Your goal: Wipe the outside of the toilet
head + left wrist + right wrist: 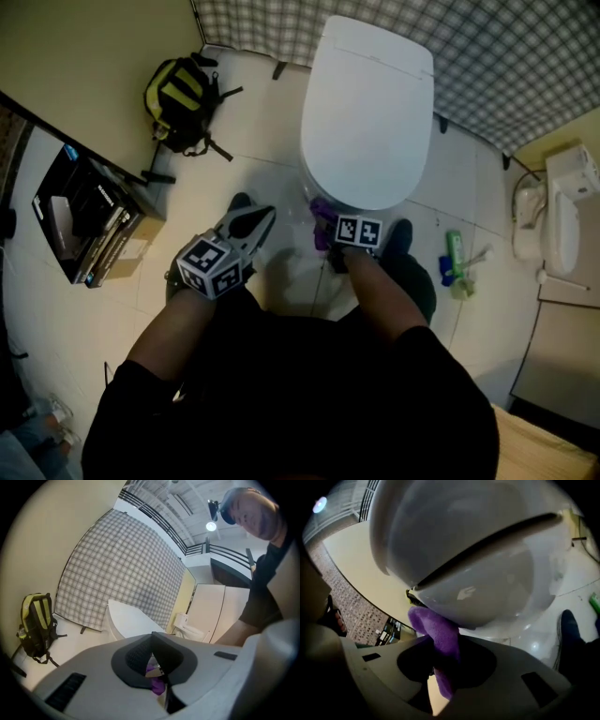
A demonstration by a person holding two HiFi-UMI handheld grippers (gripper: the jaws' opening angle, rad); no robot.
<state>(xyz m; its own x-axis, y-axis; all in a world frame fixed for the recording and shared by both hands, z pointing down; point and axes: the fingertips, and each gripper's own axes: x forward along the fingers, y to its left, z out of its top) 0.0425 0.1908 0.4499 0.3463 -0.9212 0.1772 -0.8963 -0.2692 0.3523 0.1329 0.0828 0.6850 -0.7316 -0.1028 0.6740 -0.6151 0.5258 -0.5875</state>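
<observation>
Head view shows two toilets: the one being wiped [370, 112], white with its lid down, in the upper middle of the frame, and a second toilet [562, 211] at the right edge. One purple cloth [323, 217] sits at the near front of the first toilet's bowl, just below the lid's edge. The right gripper [333, 239] is pinching that cloth. In the right gripper view the cloth [436, 630] comes up out of the clamped right gripper [440, 658] and presses against the rounded outside of the bowl [478, 573], under the dark seam of the lid.

The left gripper [255, 223] hangs apart from the toilet, at the lower left of it, over the pale floor. In its own view its tips [151, 641] are pressed together with nothing caught between them.

One yellow and black backpack [183, 98] lies on the floor at the upper left. Two dark shoes show, one [239, 202] by the left gripper and one [398, 234] by the right. One green bottle [455, 253] lies between the two toilets.
</observation>
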